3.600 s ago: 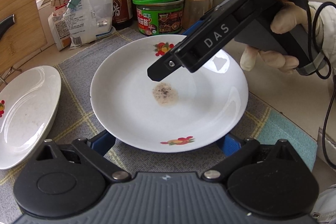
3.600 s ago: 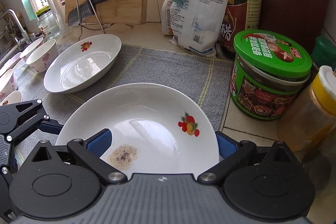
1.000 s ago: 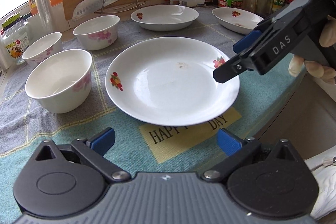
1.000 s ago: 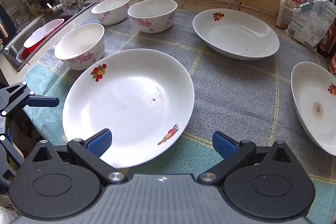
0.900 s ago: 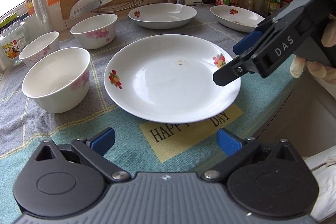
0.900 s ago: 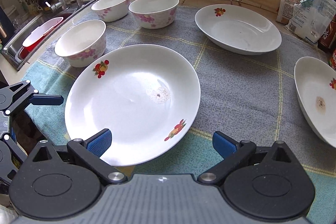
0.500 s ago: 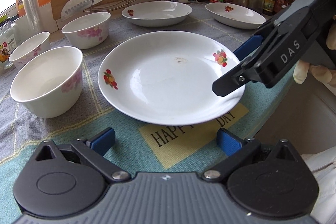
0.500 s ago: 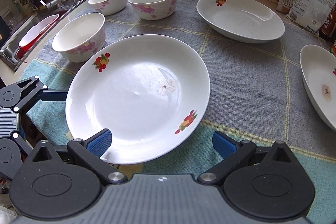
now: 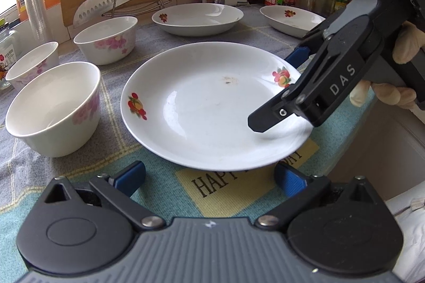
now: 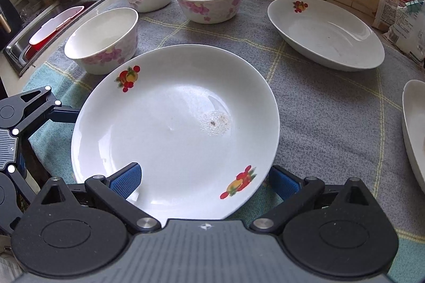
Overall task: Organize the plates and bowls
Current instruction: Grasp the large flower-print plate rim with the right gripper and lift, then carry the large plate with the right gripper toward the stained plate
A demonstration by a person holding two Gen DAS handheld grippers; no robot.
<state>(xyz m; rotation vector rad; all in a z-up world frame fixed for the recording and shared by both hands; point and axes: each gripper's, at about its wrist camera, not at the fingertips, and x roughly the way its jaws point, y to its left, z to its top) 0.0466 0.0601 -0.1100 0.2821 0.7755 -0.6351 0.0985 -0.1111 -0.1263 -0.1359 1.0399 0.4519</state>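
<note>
Spanning the near edge of the mat (image 9: 66,158), the left gripper (image 9: 209,178) has its jaws spread wide and empty, level with the near rim of the dirty plate (image 9: 212,107) without touching it. To the left of that plate stand three empty flowered bowls (image 10: 102,40), with bare mat between them, and two further deep plates (image 10: 325,32) lie beyond and to the right. At the plate's right rim the right gripper (image 10: 204,179) also has its jaws spread: its left fingertip (image 10: 126,178) sits over the plate's inner surface, the other just outside the rim, and whether either touches cannot be told.
</note>
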